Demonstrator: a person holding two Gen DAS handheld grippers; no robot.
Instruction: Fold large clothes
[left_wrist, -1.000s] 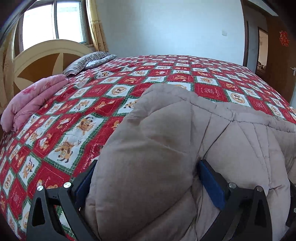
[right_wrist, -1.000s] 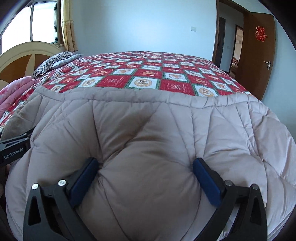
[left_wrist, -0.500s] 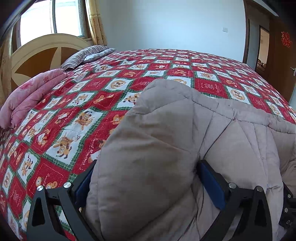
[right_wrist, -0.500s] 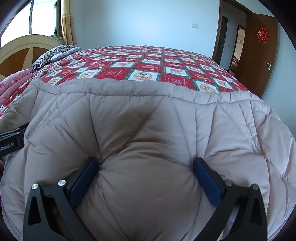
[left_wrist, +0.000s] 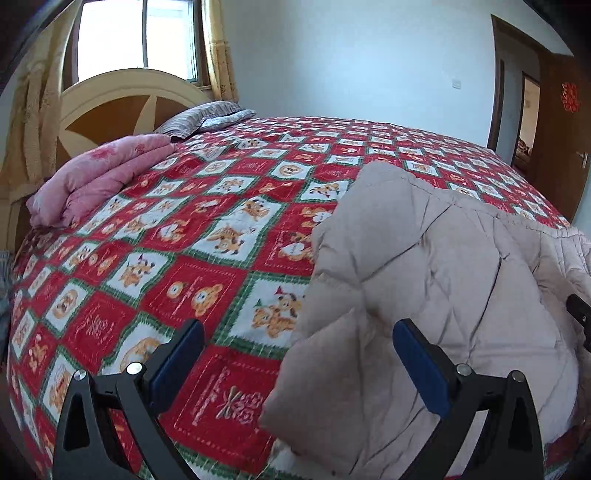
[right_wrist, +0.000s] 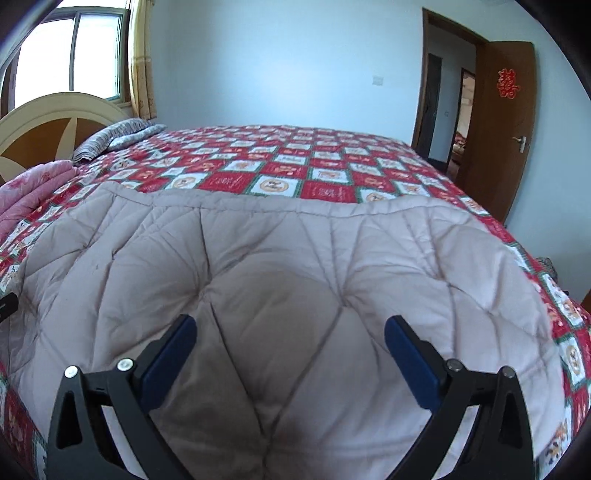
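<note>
1. The padded coat (right_wrist: 295, 266), beige and quilted, lies flat on the red patterned bedspread (left_wrist: 207, 266) at the near edge of the bed, its long axis running left to right across the near side

2. In the right wrist view the coat fills the whole near field, and its far seam runs straight across from left to right; the bedspread shows beyond it and at both sides

3. The right gripper (right_wrist: 290, 343) hangs over the middle of the coat with its jaws wide apart and nothing between them but the quilted surface below; whether the pads touch the cloth I cannot tell

4. The left gripper (left_wrist: 295, 350) is also spread wide and grips nothing; it sits at the coat's left end, so that the left finger is over bare bedspread and the right finger over the coat

5. The coat's near left corner (left_wrist: 295, 398) lies between the left jaws, slightly right of centre, with a loose flap pointing to the near left

6. Judging from this, the left gripper is the nearer one to a free end, and the coming fold most likely turns on bringing that left end across to the right, along the long axis

7. A folded pink blanket (left_wrist: 96, 177) and a striped pillow (left_wrist: 199, 118) lie far left by the headboard, well apart from the coat
</note>
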